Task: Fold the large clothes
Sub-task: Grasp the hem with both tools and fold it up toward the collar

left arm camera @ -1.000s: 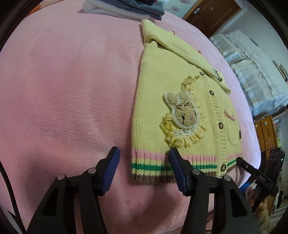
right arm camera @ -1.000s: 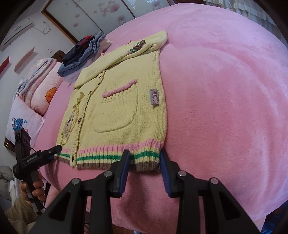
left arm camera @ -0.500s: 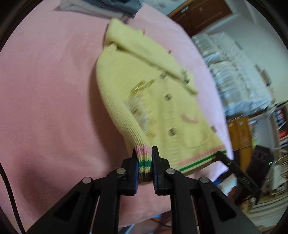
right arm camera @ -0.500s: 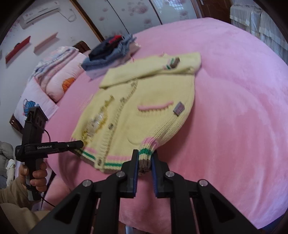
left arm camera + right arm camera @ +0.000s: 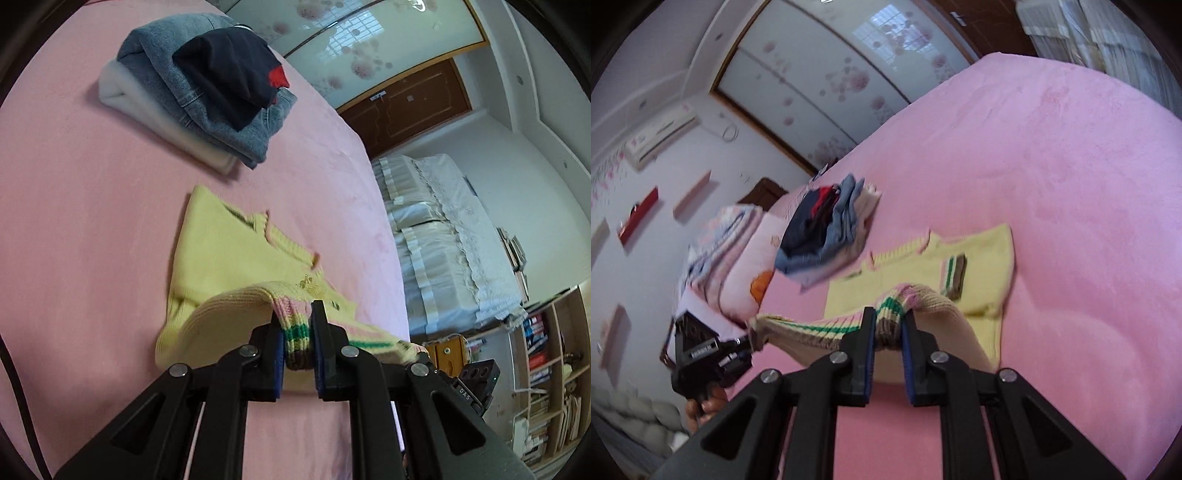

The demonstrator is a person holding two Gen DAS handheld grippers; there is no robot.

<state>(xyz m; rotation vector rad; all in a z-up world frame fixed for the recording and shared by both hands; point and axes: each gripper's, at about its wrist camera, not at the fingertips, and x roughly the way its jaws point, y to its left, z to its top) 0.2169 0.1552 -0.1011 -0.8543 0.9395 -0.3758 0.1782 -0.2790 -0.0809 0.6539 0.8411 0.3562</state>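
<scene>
Pink bed; right claw body lettered "DAS"; yellow cardigan.

Readable on the black body of the right gripper, low at the right edge of the left wrist view: "DAS". Blurred past reading: white lettering on the left gripper body.

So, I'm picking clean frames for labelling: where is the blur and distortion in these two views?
Left wrist view: cardigan edges smear slightly, clothes pile fairly sharp, heavy fisheye bending at the rim. Right wrist view: stronger motion blur, clothes pile and the cardigan's striped cuff streaked; only the right gripper stays crisp.
</scene>
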